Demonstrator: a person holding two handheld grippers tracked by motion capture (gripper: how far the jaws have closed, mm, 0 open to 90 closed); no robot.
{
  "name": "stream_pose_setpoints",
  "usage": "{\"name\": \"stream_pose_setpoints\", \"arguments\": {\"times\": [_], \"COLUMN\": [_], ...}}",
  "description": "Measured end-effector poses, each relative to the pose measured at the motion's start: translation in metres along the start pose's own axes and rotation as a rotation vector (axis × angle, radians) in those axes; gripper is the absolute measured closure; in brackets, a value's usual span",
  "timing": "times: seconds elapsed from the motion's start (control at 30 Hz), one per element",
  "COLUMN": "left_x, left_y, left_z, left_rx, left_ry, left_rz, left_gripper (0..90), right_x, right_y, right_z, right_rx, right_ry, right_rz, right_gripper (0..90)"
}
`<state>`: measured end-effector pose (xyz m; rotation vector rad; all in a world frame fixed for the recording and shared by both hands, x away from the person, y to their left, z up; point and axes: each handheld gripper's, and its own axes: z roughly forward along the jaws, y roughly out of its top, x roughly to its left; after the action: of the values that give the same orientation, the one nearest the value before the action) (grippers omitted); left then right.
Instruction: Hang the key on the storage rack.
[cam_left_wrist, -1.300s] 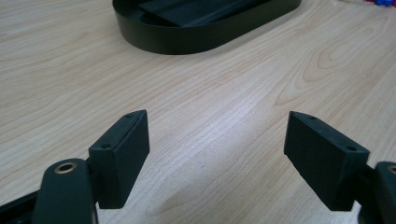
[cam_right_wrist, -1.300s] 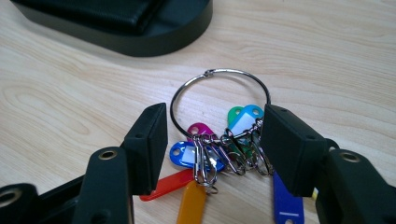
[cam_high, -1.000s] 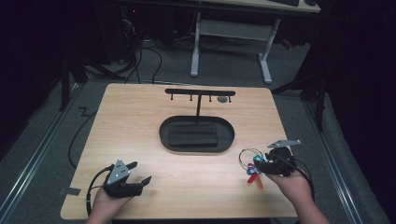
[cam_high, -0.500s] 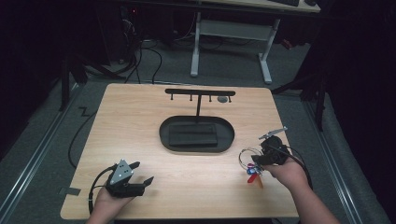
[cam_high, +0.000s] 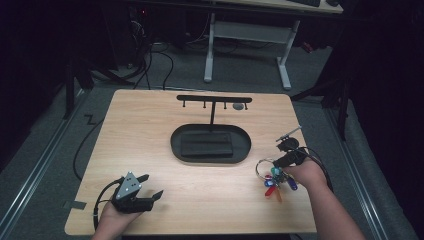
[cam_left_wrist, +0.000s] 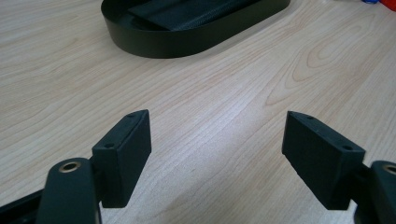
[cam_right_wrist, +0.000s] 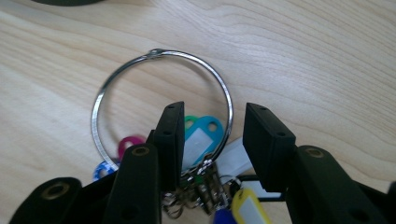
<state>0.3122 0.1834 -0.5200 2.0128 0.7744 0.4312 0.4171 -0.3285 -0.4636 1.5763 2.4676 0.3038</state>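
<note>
I'm working in what looks like a lab: a bare wooden counter (cam_high: 150, 130) on grey carpet (cam_high: 60, 150), loose cables (cam_high: 150, 60) trailing behind, a white-legged desk (cam_high: 247, 45), surroundings too dark to be sure.

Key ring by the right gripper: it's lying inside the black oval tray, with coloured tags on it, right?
Not in the tray. The key ring lies on the bare table, right of the tray, by the right gripper. The high view shows it. The coloured tags are there.
</note>
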Motion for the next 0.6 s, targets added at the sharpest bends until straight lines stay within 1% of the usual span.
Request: {"name": "stream_pose_setpoints", "arguments": {"times": [0.07, 0.1, 0.17, 0.23, 0.27, 0.3, 0.37, 0.4, 0.47, 0.57, 0.6], "left_x": [0.001, 0.001, 0.002, 0.003, 0.003, 0.003, 0.002, 0.002, 0.000, -0.001, -0.001], "left_y": [-0.001, -0.001, -0.002, -0.002, -0.002, -0.002, -0.002, -0.002, -0.001, 0.000, 0.000], "left_z": [-0.001, -0.001, -0.002, -0.002, -0.002, -0.001, -0.001, 0.000, 0.000, 0.001, 0.002], "left_rx": [0.000, -0.001, 0.000, 0.001, 0.003, 0.002, 0.005, 0.005, 0.006, 0.011, 0.011], "left_ry": [0.003, 0.004, 0.006, 0.003, 0.001, -0.002, -0.006, -0.011, -0.014, -0.020, -0.021], "left_rz": [0.000, 0.000, -0.004, -0.006, -0.005, -0.005, 0.000, 0.002, 0.010, 0.019, 0.019], "left_gripper": [24.6, 24.6, 24.6, 24.7, 24.8, 24.8, 24.8, 24.8, 24.8, 24.9, 24.9], "right_x": [-0.004, -0.005, -0.008, -0.008, -0.008, -0.007, -0.006, -0.004, -0.003, -0.001, -0.001], "right_y": [0.002, 0.002, 0.004, 0.005, 0.006, 0.007, 0.008, 0.009, 0.011, 0.013, 0.014], "right_z": [0.007, 0.009, 0.012, 0.014, 0.014, 0.015, 0.017, 0.017, 0.018, 0.020, 0.020], "right_rx": [0.015, 0.029, 0.042, 0.043, 0.052, 0.069, 0.081, 0.088, 0.093, 0.106, 0.110], "right_ry": [0.010, 0.007, 0.017, 0.029, 0.032, 0.021, 0.031, 0.024, 0.023, 0.001, 0.003], "right_rz": [0.008, 0.012, 0.017, 0.022, 0.019, 0.008, 0.001, -0.005, -0.008, -0.022, -0.016], "right_gripper": [62.4, 63.7, 66.1, 70.4, 72.1, 73.3, 73.9, 74.2, 75.7, 75.8, 76.6]}}
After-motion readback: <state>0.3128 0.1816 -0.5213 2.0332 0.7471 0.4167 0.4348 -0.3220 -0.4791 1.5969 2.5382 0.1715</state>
